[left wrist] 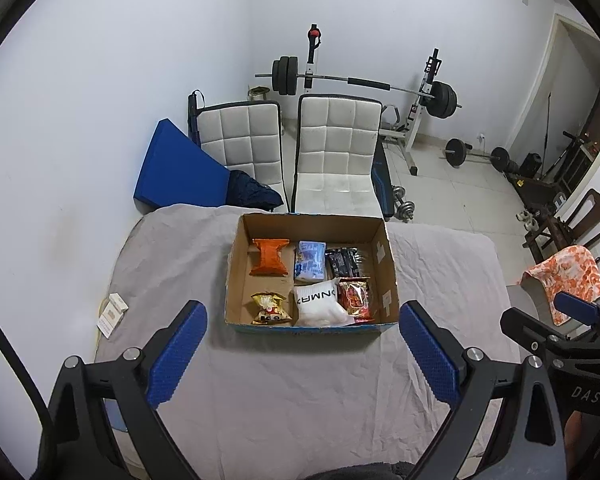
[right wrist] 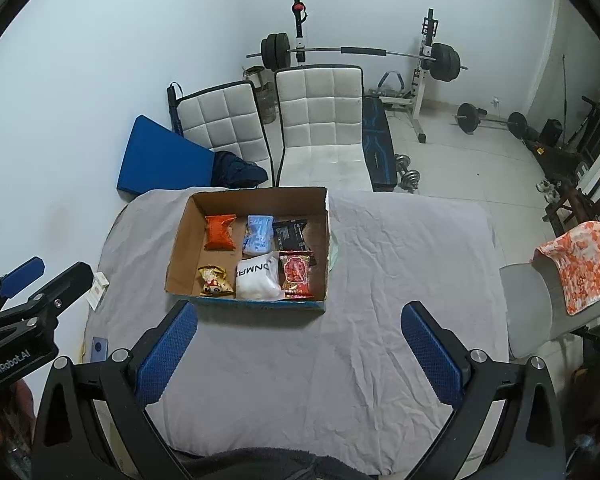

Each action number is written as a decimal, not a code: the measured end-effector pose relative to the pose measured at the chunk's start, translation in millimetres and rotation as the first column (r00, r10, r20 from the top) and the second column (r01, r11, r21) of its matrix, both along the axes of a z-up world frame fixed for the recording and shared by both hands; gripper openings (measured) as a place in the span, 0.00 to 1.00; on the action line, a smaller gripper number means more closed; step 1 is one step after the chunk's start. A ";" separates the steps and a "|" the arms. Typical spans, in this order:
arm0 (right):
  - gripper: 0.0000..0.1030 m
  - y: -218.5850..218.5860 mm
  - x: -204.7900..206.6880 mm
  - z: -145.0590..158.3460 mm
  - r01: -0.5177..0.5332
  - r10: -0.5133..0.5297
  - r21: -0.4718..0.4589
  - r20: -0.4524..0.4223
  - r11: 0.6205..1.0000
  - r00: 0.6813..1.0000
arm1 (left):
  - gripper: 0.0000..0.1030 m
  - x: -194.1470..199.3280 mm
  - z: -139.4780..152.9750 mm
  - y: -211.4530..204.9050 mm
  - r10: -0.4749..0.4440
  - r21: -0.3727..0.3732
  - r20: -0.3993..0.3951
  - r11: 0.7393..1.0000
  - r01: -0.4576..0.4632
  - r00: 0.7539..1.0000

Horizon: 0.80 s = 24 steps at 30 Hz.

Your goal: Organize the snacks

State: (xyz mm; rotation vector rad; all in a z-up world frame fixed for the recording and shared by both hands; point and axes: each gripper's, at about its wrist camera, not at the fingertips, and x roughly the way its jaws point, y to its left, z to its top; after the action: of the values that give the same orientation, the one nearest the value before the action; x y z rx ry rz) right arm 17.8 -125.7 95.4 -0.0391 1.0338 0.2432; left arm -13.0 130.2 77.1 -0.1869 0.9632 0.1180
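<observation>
your left gripper (left wrist: 302, 350) hangs over the grey cloth (left wrist: 300, 400) just short of the cardboard box (left wrist: 386, 256), fingers spread wide, nothing between them. your right gripper (right wrist: 300, 348) is the same: wide apart, empty, aimed at bare cloth right of the box's near wall.

six snacks sit inside the box in two rows. back row: orange pack (left wrist: 269, 257), light blue pack (left wrist: 310, 261), black pack (left wrist: 343, 263). front row: gold pack (left wrist: 270, 309), white pack (left wrist: 318, 305), red pack (left wrist: 354, 298). the white pack touches the red one and its lower edge is cut off by the near wall. open floor shows in the left strip of the box.

cloth right of the box is free up to the table's edge; a pale green thing (right wrist: 333, 258) pokes out at the box's right wall, can't tell what. small white boxes (left wrist: 112, 313) lie at the left cloth edge. two white chairs (left wrist: 336, 156) stand close behind the table. pack labels too small to read.
</observation>
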 end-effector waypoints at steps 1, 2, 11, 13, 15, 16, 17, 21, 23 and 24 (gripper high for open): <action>1.00 -1.0 -0.1 -0.1 0.003 -0.003 0.001 0.000 1.000 1.000 | 0.96 0.0 -0.1 -0.7 -0.001 0.005 -0.001 1.000 0.001 1.000; 1.00 -1.1 -0.2 0.5 0.001 -0.001 -0.002 0.000 1.000 1.000 | 0.96 -0.1 0.1 -1.3 0.001 0.009 -0.001 1.000 -0.001 1.000; 1.00 -4.3 -1.1 4.3 0.003 -0.003 -0.003 0.003 1.000 1.000 | 0.96 -1.4 -0.2 0.9 0.012 0.004 -0.007 1.000 -0.012 1.000; 1.00 -5.1 -1.0 4.7 0.005 -0.005 -0.004 0.005 1.000 1.000 | 0.96 -1.7 0.3 1.6 0.012 0.004 -0.007 1.000 -0.012 1.000; 1.00 -6.6 -0.7 5.4 0.009 -0.009 -0.007 0.008 1.000 1.000 | 0.96 -1.6 0.7 2.0 0.012 0.004 -0.004 1.000 -0.012 1.000; 1.00 -7.4 -0.8 5.6 0.010 -0.010 -0.009 0.009 1.000 1.000 | 0.96 -1.7 1.2 1.7 0.012 0.003 -0.002 1.000 -0.012 1.000; 1.00 -7.2 0.0 5.8 0.012 -0.012 -0.010 0.009 1.000 1.000 | 0.96 -1.7 1.2 1.3 0.013 0.004 -0.001 1.000 -0.013 1.000; 1.00 -8.0 -1.0 6.6 0.013 -0.013 -0.011 0.010 1.000 1.000 | 0.96 -2.3 1.6 1.5 0.013 0.004 -0.003 1.000 -0.013 1.000; 1.00 -8.1 -0.8 6.9 0.013 -0.013 -0.011 0.011 1.000 1.000 | 0.96 -2.3 1.6 1.3 0.014 0.002 -0.004 1.000 -0.014 1.000; 1.00 -8.0 -0.7 6.7 0.012 -0.012 -0.012 0.011 1.000 1.000 | 0.96 -2.3 1.7 1.1 0.014 0.001 -0.004 1.000 -0.014 1.000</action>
State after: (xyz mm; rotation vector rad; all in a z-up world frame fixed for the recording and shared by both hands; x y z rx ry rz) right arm 17.1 -133.7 102.2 -0.0452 1.0247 0.2255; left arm -15.3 131.4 78.8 -0.1929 0.9655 0.1318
